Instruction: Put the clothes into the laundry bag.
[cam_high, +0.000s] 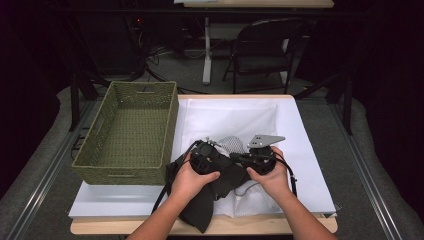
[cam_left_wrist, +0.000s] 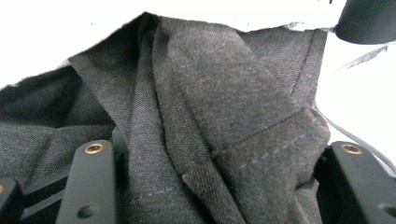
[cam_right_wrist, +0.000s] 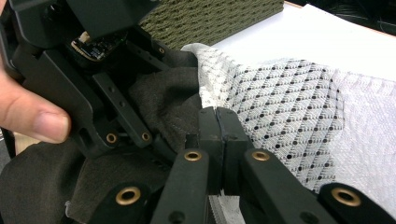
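A white sheet (cam_high: 300, 150) covers the tabletop, and on it, off to the left of both grippers, stands a green woven basket (cam_high: 130, 132) with nothing visible inside. From where I stand, the work sits close to the near edge of the table. A dark grey garment (cam_high: 205, 200) lies bunched under and between the two tools, one flap of it hanging over the table's front edge below the person's left hand (cam_high: 187, 180). Beside it, just past the fingertips of the right tool, is a white mesh fabric (cam_right_wrist: 299, 102) dotted with black, touching the dark cloth along its edge.

The left gripper (cam_left_wrist: 219, 158) has its jaws set wide apart, with a thick fold of the dark garment heaped up between them; its seam stitching runs across that fold. Whether the cloth is actually pinched there I cannot tell.

The right gripper (cam_right_wrist: 218, 126) has its jaws pressed flat together, nipping the edge of the white mesh fabric right where it meets the dark cloth. The right hand (cam_high: 272, 175) holds this tool just beside the other.
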